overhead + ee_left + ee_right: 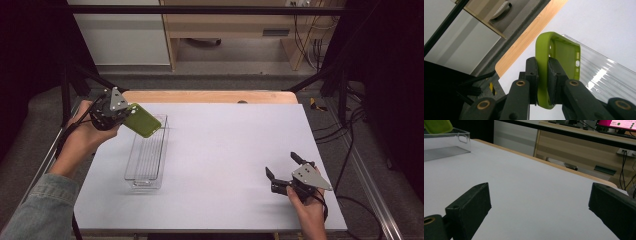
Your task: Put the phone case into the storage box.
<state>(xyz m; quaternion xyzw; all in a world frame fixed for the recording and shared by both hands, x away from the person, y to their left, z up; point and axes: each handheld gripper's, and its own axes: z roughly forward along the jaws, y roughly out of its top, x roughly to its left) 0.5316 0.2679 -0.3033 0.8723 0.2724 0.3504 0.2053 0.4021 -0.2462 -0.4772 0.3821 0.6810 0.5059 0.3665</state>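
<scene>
Room: behind my table I see a pale wooden cabinet (235, 25), cables on the floor, and black frame bars all around.
Table: my white table top (225, 160) has a wooden edge showing at 12 o'clock.
Left gripper: I hold my left gripper (116, 113) up in the air at about 10 o'clock on the table, over the far end of the clear bin.
Left jaws: they are squeezed tight on one side wall of the green phone case (549, 72), as the left gripper view shows.
Phone case: it is lime green and soft looking, with a camera hole and small holes on its end. In the high view the green phone case (142, 120) hangs tilted just above the far end of the bin, not touching it as far as I can tell.
Clear bin: the long clear plastic bin (146, 155) lies on the table at 9 o'clock, with its long side going from 6 to 12.
Right gripper: my right gripper (285, 170) sits low at about 4 o'clock, well apart from the bin.
Right jaws: they are wide apart with nothing between them but bare table.
</scene>
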